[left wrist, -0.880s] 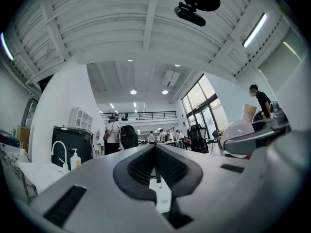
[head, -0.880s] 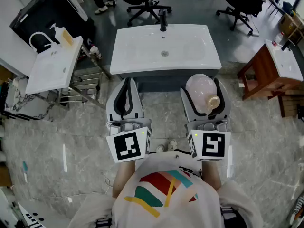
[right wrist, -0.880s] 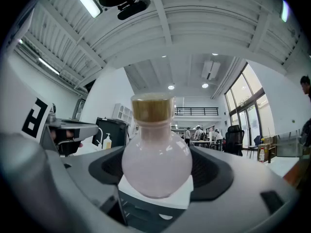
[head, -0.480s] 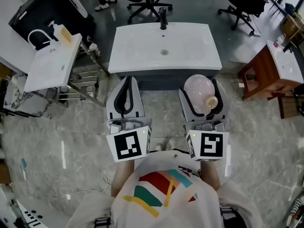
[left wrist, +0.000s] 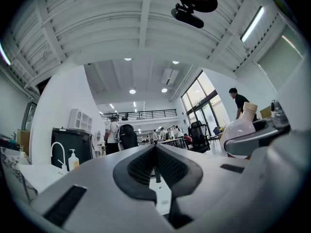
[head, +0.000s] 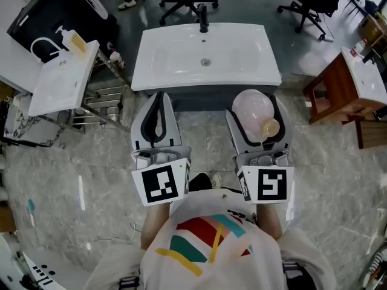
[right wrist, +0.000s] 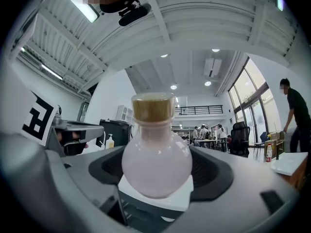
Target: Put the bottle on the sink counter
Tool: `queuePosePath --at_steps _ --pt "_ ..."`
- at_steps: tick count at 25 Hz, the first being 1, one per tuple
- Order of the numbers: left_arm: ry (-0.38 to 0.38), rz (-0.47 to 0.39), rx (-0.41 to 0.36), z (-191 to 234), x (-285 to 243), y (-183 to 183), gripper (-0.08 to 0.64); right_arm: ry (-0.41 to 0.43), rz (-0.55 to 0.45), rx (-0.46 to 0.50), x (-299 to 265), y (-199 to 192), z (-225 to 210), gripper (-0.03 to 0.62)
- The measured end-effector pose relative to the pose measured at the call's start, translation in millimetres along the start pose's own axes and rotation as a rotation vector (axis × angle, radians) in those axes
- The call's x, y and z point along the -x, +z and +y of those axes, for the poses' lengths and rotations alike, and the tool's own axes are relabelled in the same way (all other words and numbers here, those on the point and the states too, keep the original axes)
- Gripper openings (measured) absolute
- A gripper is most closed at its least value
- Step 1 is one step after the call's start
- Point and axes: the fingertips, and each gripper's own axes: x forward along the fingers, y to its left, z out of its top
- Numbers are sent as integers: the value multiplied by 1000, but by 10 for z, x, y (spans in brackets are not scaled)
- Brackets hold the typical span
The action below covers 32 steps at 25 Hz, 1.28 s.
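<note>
Bottle [head: 255,109] of round pale-pink glass with a cork stopper sits grasped in the right gripper [head: 257,109], centre-right of frame, just below the white sink bench [head: 181,77]. The left gripper [head: 158,104] has its 2 jaws closed on nothing.

sink counter [head: 261,59] open ahead, faucet [head: 204,17] at back

- The left gripper [left wrist: 155,148] has its jaws drawn together, and the dark pads [left wrist: 139,169] meet at the tips.
- Low in the slot between the pads, a white sink [left wrist: 162,194] with a dark tap [left wrist: 157,174] shows ahead.
- Right of the jaws, a round pale bottle [left wrist: 237,130] with a cork sits in the right gripper [left wrist: 245,141].
- Left of the jaws, a soap dispenser [left wrist: 73,160] stands beside a curved white tap [left wrist: 57,143].
</note>
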Motion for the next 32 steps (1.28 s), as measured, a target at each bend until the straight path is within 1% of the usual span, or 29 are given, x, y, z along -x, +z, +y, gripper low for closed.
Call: queuePosePath --at_steps 6,10,15,21,24,27,32 --pt "17 8 -2 3 -40 -36 17 9 18 -12 -63 -73 -83 387" --pt "31 -3 5 -3 -110 -22 17 21 8 -3 -99 -56 -134 387" --pt "18 -5 14 -4 -273 -90 17 15 9 11 -237 -73 -170 387" --pt "-6 0 27 -3 -564 -199 17 5 33 20 -484 -181 -223 387" --pt "-7 4 29 26 -732 -273 17 -1 39 20 -639 -220 -266 387" --pt "3 8 47 115 -920 -354 17 -2 45 19 -828 -266 -284 387" --pt "-12 18 45 173 -1313 -474 17 -3 63 10 -1201 -368 -341 387"
